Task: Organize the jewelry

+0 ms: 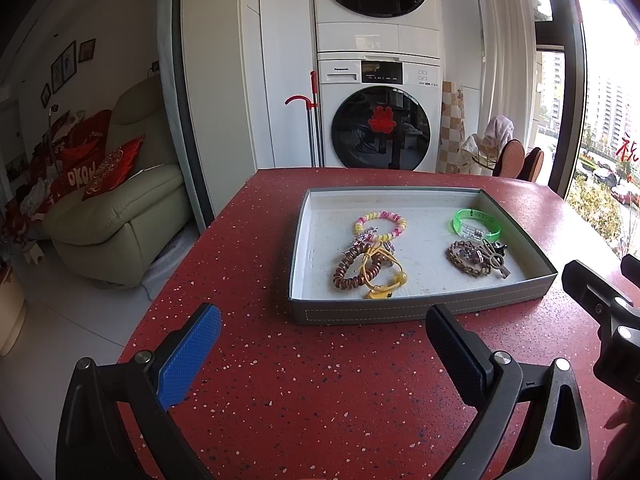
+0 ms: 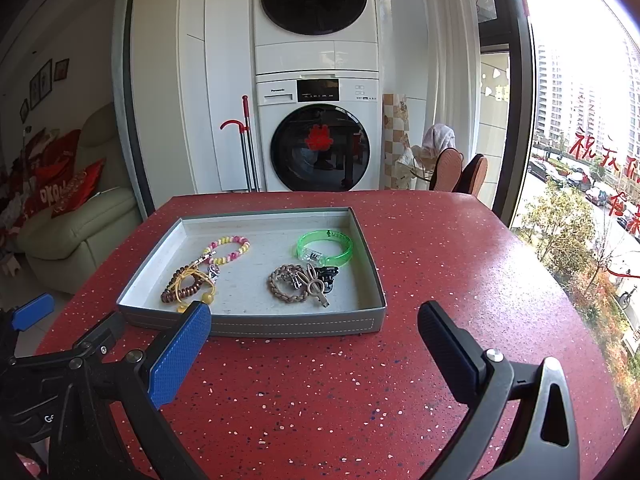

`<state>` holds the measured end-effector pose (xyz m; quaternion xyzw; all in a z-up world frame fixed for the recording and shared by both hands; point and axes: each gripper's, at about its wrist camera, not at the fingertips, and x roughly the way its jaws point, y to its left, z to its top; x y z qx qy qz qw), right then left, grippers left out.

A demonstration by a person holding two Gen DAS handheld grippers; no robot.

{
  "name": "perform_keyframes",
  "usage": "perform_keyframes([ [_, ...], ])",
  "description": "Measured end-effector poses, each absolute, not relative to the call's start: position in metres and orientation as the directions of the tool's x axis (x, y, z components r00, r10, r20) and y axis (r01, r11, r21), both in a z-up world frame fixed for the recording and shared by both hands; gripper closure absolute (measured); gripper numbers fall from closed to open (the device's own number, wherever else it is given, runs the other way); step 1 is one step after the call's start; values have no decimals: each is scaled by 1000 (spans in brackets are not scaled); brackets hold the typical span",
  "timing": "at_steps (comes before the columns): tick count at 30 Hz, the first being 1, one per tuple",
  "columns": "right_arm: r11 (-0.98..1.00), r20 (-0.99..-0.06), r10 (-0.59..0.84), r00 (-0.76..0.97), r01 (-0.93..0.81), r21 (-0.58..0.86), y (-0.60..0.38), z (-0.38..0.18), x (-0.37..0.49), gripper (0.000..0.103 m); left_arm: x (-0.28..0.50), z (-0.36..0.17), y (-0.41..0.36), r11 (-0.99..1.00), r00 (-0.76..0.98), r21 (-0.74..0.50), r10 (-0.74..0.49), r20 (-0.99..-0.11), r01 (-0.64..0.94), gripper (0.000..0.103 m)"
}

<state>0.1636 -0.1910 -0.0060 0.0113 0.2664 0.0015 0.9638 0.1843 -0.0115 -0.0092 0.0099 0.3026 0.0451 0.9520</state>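
Note:
A grey tray (image 1: 420, 314) (image 2: 280, 326) sits on the red speckled table. In it lie a pink-and-yellow bead bracelet (image 1: 380, 224) (image 2: 228, 249), a green bangle (image 1: 476, 224) (image 2: 325, 248), a brown bead bracelet with a yellow cord (image 1: 358, 270) (image 2: 188, 286), and a braided brown bracelet with hair clips (image 1: 472, 258) (image 2: 296, 282). My left gripper (image 1: 324, 320) is open and empty, short of the tray's near wall. My right gripper (image 2: 314, 320) is open and empty, also just before the tray. The left gripper's blue finger also shows in the right wrist view (image 2: 32, 312).
The red table (image 1: 300, 400) (image 2: 460, 260) ends at a window on the right. Stacked washer and dryer (image 1: 380, 112) stand behind it, with a mop (image 1: 314, 120) beside them. A cream sofa (image 1: 120, 200) with red cushions is at the left.

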Motion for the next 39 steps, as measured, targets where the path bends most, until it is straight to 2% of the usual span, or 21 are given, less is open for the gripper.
perform_keyframes([
  [39, 1000, -518, 15, 855, -1, 27, -185, -8, 164, 0, 189, -10, -8, 997, 801, 36, 77, -593, -70, 0],
])
